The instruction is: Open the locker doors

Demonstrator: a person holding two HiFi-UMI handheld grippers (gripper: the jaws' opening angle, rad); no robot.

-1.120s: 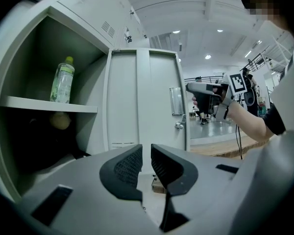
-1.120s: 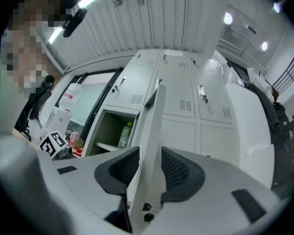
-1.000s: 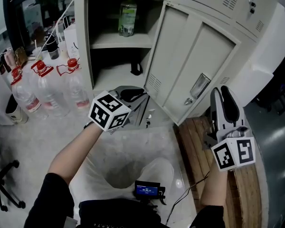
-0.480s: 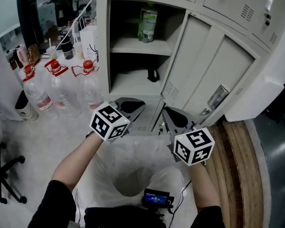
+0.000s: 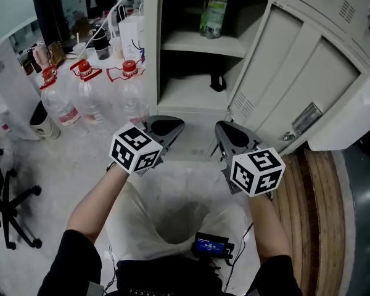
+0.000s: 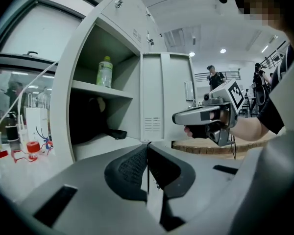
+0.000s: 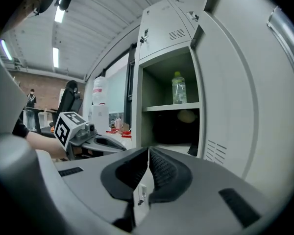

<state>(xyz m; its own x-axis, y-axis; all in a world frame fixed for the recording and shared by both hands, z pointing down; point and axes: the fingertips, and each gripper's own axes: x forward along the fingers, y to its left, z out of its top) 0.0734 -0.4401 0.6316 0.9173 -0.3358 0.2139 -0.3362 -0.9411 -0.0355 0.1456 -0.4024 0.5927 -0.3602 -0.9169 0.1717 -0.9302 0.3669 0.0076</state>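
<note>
Right hand-held gripper (image 5: pixel 229 134) is down from the latch and now sits beside the left hand-held gripper (image 5: pixel 166 126), near the locker; both are clenched on nothing, and the left jaws have just closed. Locker door (image 5: pixel 296 85) stands swung wide to the right. For the closed doors (image 5: pixel 351 17) far right, I judge the jaws should spread first, pinch the latch squarely, then pull along the hinge arc.

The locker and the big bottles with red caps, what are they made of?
The locker looks like painted sheet metal: pale grey, matte, with stamped vent slots in its open door. The big bottles look like clear plastic, as you can see through them. Their red caps seem plastic too.
</note>
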